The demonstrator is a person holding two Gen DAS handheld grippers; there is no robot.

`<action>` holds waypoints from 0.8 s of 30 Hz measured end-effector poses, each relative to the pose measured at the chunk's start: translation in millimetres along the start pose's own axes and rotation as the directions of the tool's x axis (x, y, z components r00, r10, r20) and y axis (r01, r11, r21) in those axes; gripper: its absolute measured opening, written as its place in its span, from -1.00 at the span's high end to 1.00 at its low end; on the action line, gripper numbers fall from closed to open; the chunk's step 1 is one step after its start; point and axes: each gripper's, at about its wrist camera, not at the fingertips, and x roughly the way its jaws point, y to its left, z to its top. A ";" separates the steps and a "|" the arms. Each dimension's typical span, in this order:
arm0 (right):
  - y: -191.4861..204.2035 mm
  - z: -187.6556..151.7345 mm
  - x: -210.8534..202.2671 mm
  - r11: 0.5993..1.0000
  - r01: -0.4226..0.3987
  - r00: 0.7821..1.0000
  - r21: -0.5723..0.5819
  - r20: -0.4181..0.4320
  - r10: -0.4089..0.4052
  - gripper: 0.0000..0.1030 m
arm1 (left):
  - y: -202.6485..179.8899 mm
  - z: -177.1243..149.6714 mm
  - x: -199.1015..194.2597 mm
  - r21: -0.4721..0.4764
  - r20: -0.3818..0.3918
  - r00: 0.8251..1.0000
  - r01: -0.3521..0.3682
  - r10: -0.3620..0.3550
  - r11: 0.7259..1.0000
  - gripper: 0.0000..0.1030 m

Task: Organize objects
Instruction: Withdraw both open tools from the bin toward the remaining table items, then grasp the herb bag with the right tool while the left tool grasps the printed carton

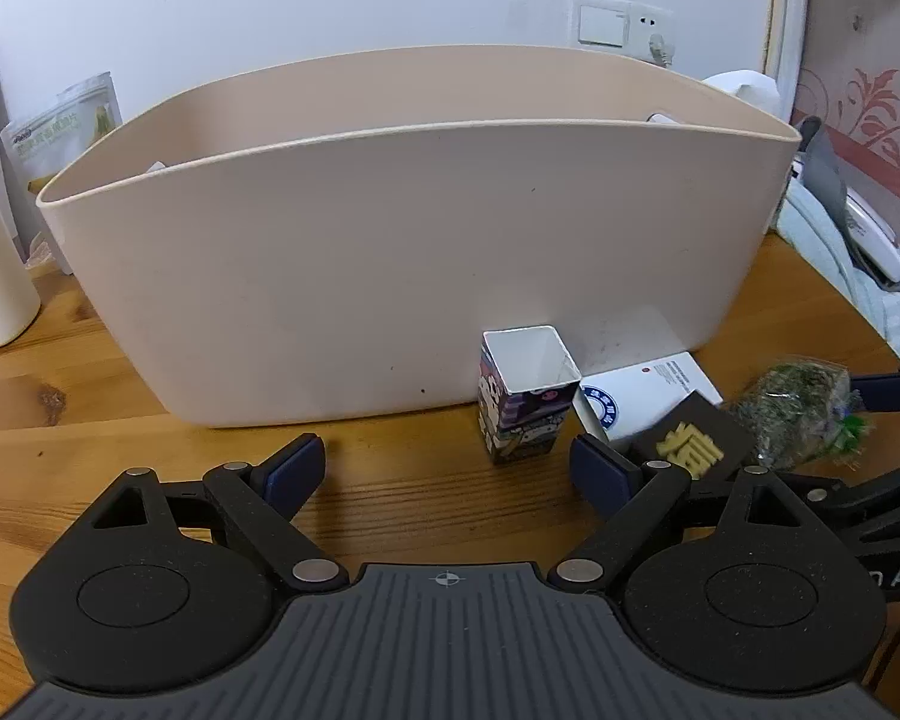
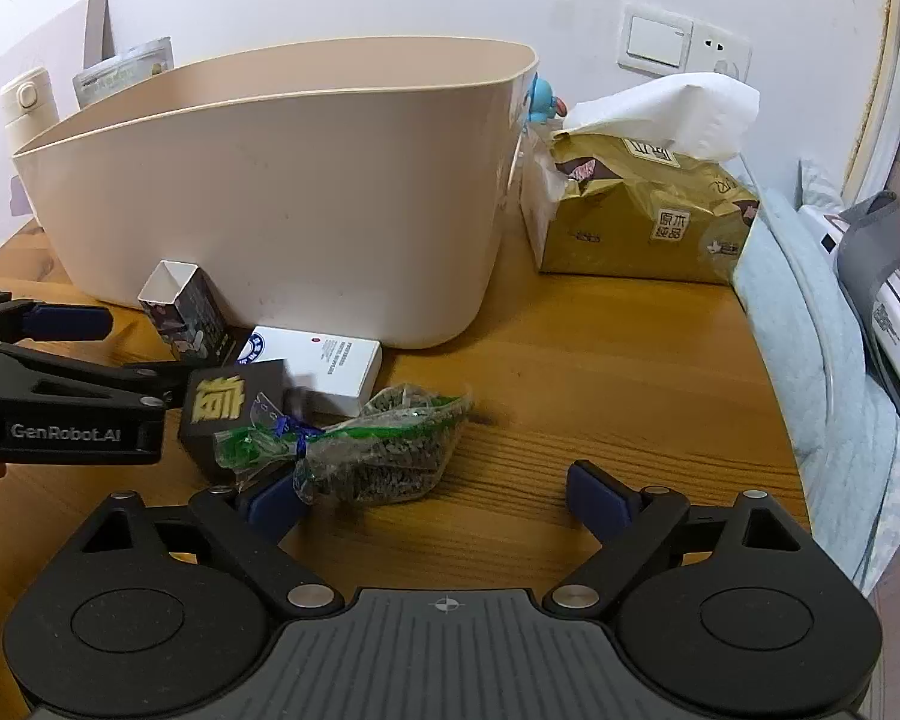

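Note:
A large beige tub stands on the wooden table. Against its front wall stands a small open-topped printed carton. To its right lie a white box, a black box with a gold character and a clear bag of dried green herbs. My left gripper is open, the carton just ahead, the black box beside its right finger. My right gripper is open; the bag rests against its left finger.
A gold tissue pack with a tissue sticking out stands right of the tub. A cream bottle and a snack pouch stand behind the tub on the left. Bedding borders the table's right edge. A hand shows at the far left.

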 end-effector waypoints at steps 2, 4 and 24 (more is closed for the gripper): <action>-0.8 1.2 1.1 1.000 0.001 1.000 0.003 0.007 -0.001 -0.77 | -0.2 1.5 3.5 -0.005 -0.002 1.000 -0.006 0.006 1.000 -0.75; -1.4 3.0 2.5 1.000 0.001 1.000 0.006 0.008 -0.001 -0.76 | 1.0 2.6 7.0 -0.016 -0.003 1.000 -0.008 0.008 1.000 -0.75; 15.9 8.4 -0.6 1.000 -0.024 0.999 0.010 0.024 0.023 0.09 | 9.2 12.5 6.2 -0.030 0.005 1.000 -0.003 0.003 1.000 0.00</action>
